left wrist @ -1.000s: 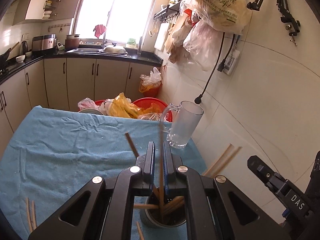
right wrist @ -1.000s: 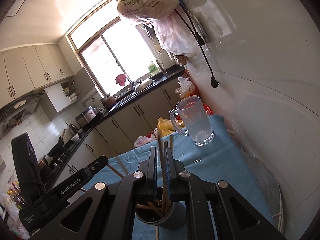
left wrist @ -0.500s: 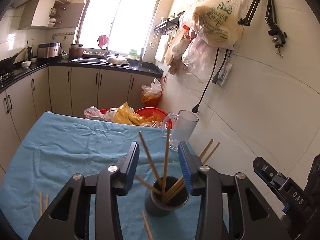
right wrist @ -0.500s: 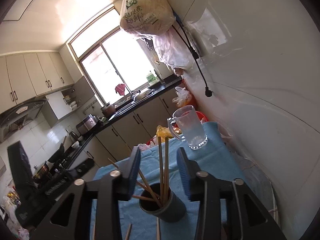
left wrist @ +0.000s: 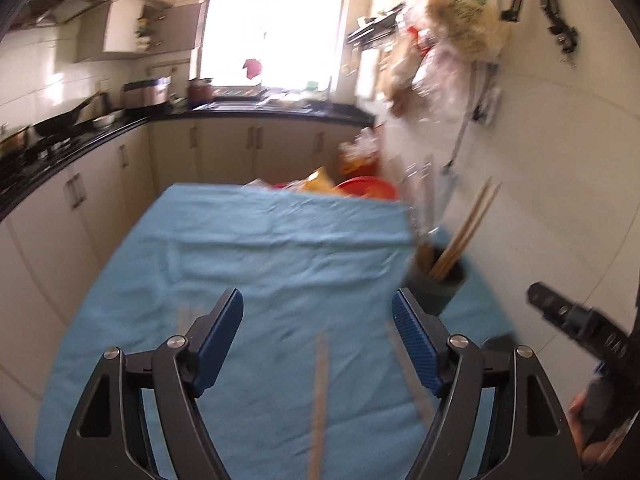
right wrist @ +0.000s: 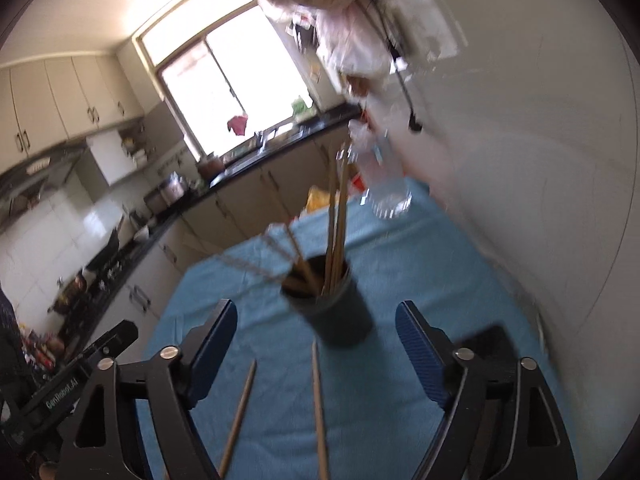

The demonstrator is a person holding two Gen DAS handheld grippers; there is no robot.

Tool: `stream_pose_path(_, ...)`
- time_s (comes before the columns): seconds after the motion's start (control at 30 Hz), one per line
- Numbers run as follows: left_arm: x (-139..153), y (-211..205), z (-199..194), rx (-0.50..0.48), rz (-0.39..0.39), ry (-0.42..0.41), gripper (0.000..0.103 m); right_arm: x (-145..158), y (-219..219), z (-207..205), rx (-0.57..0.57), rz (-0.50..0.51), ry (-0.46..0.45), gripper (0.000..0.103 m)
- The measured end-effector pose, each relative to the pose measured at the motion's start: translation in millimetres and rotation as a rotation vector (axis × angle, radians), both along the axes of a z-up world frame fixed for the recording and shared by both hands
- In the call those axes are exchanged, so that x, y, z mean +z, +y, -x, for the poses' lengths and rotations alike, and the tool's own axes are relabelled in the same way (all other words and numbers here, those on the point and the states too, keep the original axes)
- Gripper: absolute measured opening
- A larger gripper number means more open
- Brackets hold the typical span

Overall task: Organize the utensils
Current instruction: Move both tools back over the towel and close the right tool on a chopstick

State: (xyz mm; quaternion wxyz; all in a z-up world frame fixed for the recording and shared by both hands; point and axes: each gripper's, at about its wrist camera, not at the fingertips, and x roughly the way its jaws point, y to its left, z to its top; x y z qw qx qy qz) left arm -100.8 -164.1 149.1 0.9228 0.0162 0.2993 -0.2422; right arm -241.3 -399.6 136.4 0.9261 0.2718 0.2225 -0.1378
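Reaching for loose chopsticks (right wrist: 318, 412) on the table (left wrist: 280, 248), you are working with both grippers, left (left wrist: 318, 340) and right (right wrist: 316, 350), whose jaws have just been opening wide, holding nothing. Be lining one stick squarely between the pads before closing, keeping clear of the cup (right wrist: 334, 308) just ahead, which is already holding several.

Left gripper (left wrist: 318, 320) is wide apart, jaws just been opening, nothing pinched between the blue pads (left wrist: 221, 332), and it tilts downward. Right gripper (right wrist: 316, 334) shows the same: jaws spread, just been opening, blue pads (right wrist: 418, 350) bare, nose angled down. Off to the right of the left fingers, low in the view, a hand (left wrist: 580, 424) grips the other tool's dark body.
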Motion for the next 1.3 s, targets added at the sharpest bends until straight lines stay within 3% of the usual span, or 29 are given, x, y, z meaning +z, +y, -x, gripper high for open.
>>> stream_pose_path(0.2, -44, 76, 1, 0.147, -0.051, 0.037, 0.076, -31, 47, -10, 0.104, -0.013, 0.079, 0.086)
stream_pose_path(0.4, -89, 133, -17, 0.256, -0.053, 0.147, 0.076, -55, 86, -28, 0.199, 0.001, 0.155, 0.086)
stream_pose_path(0.57, -110, 142, -26, 0.262, -0.056, 0.192, 0.076, -64, 102, -42, 0.232, 0.012, 0.198, 0.086)
stream_pose_path(0.77, -114, 140, -29, 0.226, -0.028, 0.197, 0.076, -75, 105, -57, 0.224, -0.002, 0.25, 0.085)
stream_pose_path(0.9, -116, 137, -29, 0.191, -0.022, 0.206, 0.076, -78, 86, -66, 0.157, 0.007, 0.281, 0.076)
stream_pose_path(1.0, -114, 138, -29, 0.173, -0.002, 0.205, 0.076, -85, 69, -78, 0.115, 0.066, 0.366, 0.052)
stream_pose_path(1.13, -116, 140, -33, 0.168, 0.026, 0.228, 0.076, -92, 58, -87, 0.129, 0.012, 0.392, 0.049)
stream_pose_path(1.3, -119, 144, -38, 0.168, 0.05, 0.261, 0.076, -92, 85, -114, 0.224, 0.013, 0.413, 0.049)
